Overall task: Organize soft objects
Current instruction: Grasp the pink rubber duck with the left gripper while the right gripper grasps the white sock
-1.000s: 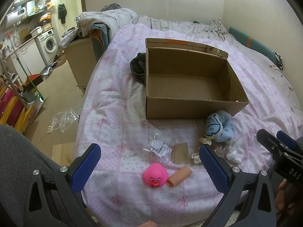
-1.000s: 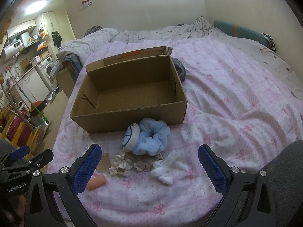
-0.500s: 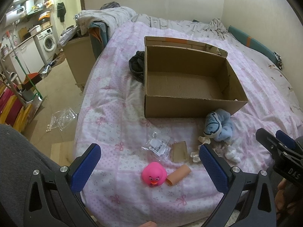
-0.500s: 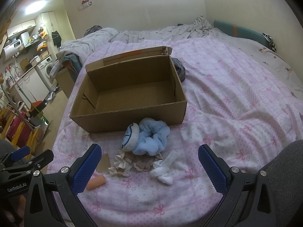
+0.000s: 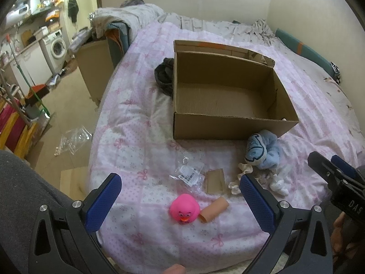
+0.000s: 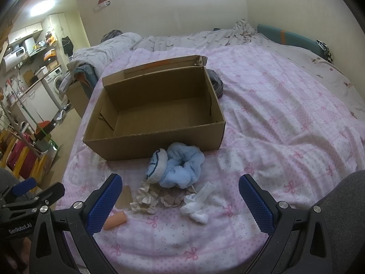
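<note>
An open, empty cardboard box [image 5: 230,125] [image 6: 159,146] sits on the pink bed. In front of it lie a blue plush bundle [image 5: 262,150] [image 6: 178,166], beige lace scrunchies [image 6: 157,198] and a white sock [image 6: 197,205] [image 5: 279,182]. A pink rubber duck [image 5: 184,209], a cardboard tube [image 5: 214,210] [image 6: 115,221], a flat card piece [image 5: 215,180] and a plastic packet [image 5: 189,175] lie nearer. My left gripper [image 5: 180,203] is open and empty, hovering just before the duck. My right gripper [image 6: 180,201] is open and empty, just before the scrunchies and sock.
A dark garment [image 5: 164,77] lies behind the box's left corner. The bed's left edge drops to a floor with a plastic bag [image 5: 73,139]. A second box [image 5: 95,68] and a washing machine [image 5: 57,46] stand beyond. Pink quilt [image 6: 285,114] spreads to the right.
The left gripper's view has shifted slightly, so the box and objects sit a little lower and to the left. The right gripper has stayed still. Both stay open.
</note>
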The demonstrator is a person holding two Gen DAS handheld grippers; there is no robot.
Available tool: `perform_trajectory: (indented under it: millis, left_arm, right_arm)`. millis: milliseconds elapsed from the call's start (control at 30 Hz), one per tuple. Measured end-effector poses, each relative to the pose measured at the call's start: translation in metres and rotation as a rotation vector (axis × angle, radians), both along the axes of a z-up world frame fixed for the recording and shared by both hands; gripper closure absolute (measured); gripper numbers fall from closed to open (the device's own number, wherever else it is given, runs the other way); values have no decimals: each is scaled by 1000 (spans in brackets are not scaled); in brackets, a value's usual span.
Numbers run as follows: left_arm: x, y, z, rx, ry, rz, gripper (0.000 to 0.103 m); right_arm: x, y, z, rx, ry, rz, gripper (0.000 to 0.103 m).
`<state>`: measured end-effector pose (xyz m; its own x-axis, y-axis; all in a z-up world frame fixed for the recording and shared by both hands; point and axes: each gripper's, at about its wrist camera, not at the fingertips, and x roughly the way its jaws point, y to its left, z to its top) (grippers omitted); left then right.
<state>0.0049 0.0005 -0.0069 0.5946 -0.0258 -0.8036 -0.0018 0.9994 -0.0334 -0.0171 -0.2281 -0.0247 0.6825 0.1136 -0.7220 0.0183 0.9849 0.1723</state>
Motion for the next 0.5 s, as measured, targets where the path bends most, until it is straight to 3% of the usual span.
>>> perform_trajectory:
  millis: [200, 333, 500]
  left_arm:
    - [16, 8, 10, -8, 56, 20, 0]
    - [36, 23, -2, -23, 168, 72, 0]
    - [55, 37, -45, -82, 393, 123, 3]
  right_arm:
    - [13, -2, 9, 20, 10, 18, 0]
    - [27, -8, 16, 49, 19, 14, 0]
    - [40, -14, 14, 59, 52, 16, 0]
